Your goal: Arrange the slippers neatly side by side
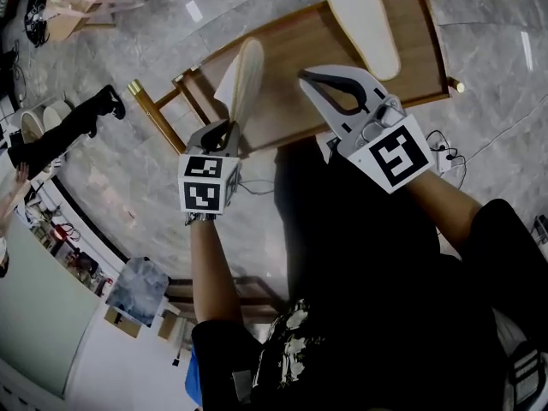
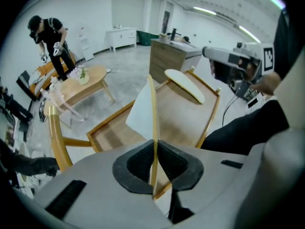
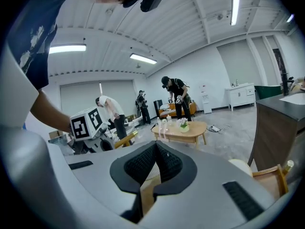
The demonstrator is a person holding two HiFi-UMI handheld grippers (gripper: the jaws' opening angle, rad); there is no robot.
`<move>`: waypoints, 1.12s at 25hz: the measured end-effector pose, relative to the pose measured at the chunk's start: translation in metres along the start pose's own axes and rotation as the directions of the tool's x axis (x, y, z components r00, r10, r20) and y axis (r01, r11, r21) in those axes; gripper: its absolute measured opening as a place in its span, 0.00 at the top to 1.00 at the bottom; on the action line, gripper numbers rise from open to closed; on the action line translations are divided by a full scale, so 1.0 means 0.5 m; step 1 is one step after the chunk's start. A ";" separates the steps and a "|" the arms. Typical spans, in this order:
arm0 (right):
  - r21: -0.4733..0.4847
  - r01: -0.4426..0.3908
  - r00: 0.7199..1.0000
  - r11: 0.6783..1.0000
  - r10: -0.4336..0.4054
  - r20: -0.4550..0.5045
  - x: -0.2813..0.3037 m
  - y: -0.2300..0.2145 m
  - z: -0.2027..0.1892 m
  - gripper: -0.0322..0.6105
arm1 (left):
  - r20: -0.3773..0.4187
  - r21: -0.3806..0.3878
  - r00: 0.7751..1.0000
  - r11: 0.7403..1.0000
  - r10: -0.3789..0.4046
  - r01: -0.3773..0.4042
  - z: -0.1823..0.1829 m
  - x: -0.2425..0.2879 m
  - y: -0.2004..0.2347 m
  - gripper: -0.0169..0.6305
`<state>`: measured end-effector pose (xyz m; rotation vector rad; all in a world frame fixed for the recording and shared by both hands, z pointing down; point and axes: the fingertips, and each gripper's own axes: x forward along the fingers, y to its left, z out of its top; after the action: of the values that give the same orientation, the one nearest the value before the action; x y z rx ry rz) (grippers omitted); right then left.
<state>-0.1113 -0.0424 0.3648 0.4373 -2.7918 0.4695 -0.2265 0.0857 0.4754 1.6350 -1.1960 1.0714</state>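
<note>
A pale, cream-soled slipper [image 1: 244,80] hangs edge-on above the left end of a wooden tray rack [image 1: 291,58]. My left gripper [image 1: 224,134] is shut on its thin sole, seen in the left gripper view as a slipper [image 2: 153,113] standing vertically between the dark pads. The second slipper [image 1: 363,20] lies flat at the rack's far right end; it shows as the flat slipper [image 2: 185,86] there too. My right gripper [image 1: 328,82] hovers over the rack's middle, jaws shut with nothing held. In its own view the right gripper [image 3: 156,149] has its pads meeting.
The rack [image 2: 190,123] has raised rims and corner posts. A power strip with cables [image 1: 441,157] lies on the marble floor to the right. A wooden chair arm [image 2: 56,137] is at the left. A low coffee table [image 3: 183,130] and people stand farther off.
</note>
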 end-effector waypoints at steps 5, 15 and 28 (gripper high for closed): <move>-0.006 -0.012 1.000 1.000 0.012 -0.001 -0.007 -0.001 -0.001 0.95 | 0.060 -0.195 0.998 0.980 0.037 -0.025 0.002 -0.003 0.007 0.93; -0.005 -0.005 1.000 1.000 0.005 -0.017 -0.014 0.004 -0.015 0.95 | 0.141 -0.497 0.983 0.867 0.117 -0.032 -0.010 -0.007 0.033 0.93; -0.033 0.049 0.997 0.998 -0.051 -0.057 -0.063 -0.020 -0.025 0.95 | 0.151 -0.682 0.967 0.729 0.204 -0.047 -0.029 0.039 0.007 0.93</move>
<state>-0.0762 -0.0394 0.3692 0.4777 -2.7215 0.4203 -0.2288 0.0935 0.4986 1.1079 -1.6243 0.4262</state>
